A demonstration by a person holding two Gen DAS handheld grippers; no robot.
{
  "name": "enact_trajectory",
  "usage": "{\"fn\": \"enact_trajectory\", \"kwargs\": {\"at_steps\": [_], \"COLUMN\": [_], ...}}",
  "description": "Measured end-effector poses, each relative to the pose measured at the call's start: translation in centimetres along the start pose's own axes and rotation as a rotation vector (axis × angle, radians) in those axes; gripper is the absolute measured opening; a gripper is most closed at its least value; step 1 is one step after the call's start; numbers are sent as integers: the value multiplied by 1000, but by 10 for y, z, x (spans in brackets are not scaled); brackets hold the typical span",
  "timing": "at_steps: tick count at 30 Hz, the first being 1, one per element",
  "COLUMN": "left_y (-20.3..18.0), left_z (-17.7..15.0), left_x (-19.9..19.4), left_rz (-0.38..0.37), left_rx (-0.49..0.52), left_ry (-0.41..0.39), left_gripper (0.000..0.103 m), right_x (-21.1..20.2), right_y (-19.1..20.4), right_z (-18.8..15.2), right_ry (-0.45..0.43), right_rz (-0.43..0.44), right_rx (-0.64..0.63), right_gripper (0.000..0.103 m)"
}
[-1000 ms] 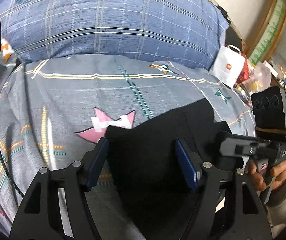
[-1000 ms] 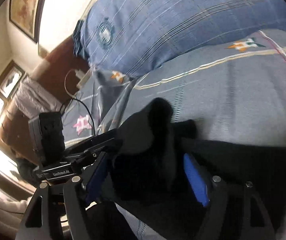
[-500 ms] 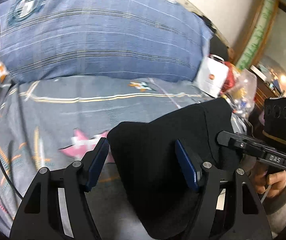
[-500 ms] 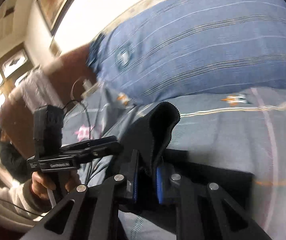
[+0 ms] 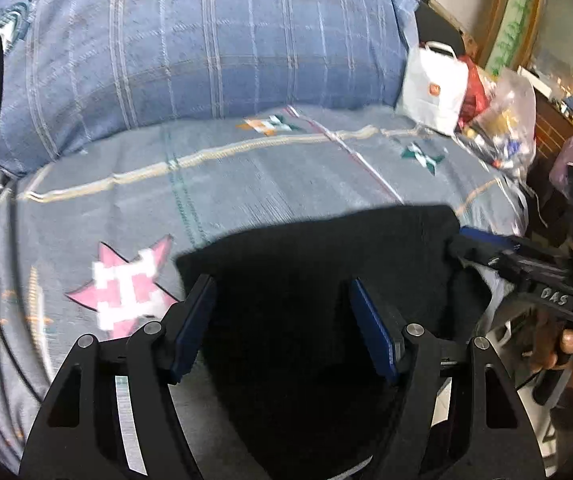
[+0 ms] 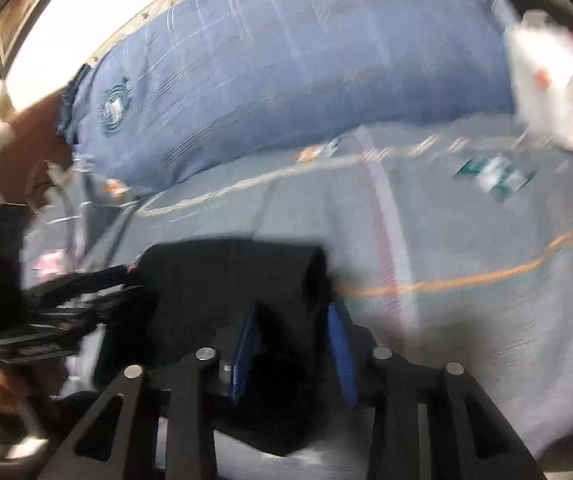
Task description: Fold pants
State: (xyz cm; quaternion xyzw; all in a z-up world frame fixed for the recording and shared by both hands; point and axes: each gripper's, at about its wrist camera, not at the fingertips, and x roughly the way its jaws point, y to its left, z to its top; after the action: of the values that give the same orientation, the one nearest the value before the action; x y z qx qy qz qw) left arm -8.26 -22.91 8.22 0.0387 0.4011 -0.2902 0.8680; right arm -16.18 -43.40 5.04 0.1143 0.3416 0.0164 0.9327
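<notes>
Pants (image 5: 310, 280), black, soft and limp on the bedspread (image 5: 286, 176), sag between our left gripper (image 5: 282, 320)'s parted, untouching pads, while our right gripper (image 6: 292, 344)'s jaws, just reopening, straddle a bunched fold; we judge hems or waistband the best hold.

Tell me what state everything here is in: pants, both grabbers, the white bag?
black pants, top edge lifted off the bed, stretched between both grippers.
left gripper, jaws wide, pants between them; grip unclear.
right gripper, jaws have just been opening; pads seem to press a thick pants fold.
white bag, upright beside the pillow.
</notes>
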Motion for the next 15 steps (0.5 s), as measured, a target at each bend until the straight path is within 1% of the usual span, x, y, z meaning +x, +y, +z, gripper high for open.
{"fn": "enact_trajectory", "kwargs": {"at_steps": [1, 2, 3, 5, 6, 8, 9, 10, 12, 13, 15], "left_y": [1, 1, 2, 2, 2, 2, 3, 3, 4, 5, 8], "left_z": [2, 4, 5, 6, 7, 5, 4, 4, 4, 5, 8], "left_x": [-4, -8, -8, 0, 5, 19, 24, 28, 35, 37, 43], "left_rz": [14, 27, 33, 50, 62, 79, 80, 77, 79, 78, 71], "left_rx": [-1, -4, -8, -18, -22, -31, -35, -40, -45, -46, -62], "left_ry": [-17, -36, -38, -14, -3, 20, 31, 41, 33, 29, 28], "left_gripper": [69, 69, 69, 69, 69, 69, 69, 69, 70, 71, 74], "right_x": [-9, -18, -25, -26, -20, -1, 10, 25, 47, 54, 64], "right_y": [2, 5, 11, 23, 29, 40, 43, 42, 34, 31, 26], "right_z": [4, 8, 12, 15, 16, 15, 14, 13, 10, 10, 14], "right_ry": [-27, -57, -82, -94, -81, -44, -29, -2, 39, 42, 9], "right_rz": [-1, 24, 66, 121, 134, 128, 106, 72, 49, 49, 53], "right_rx": [-12, -23, -40, -81, -102, -140, -157, -164, -150, -142, -128], "right_gripper": [36, 36, 36, 36, 36, 36, 35, 35, 36, 36, 36]}}
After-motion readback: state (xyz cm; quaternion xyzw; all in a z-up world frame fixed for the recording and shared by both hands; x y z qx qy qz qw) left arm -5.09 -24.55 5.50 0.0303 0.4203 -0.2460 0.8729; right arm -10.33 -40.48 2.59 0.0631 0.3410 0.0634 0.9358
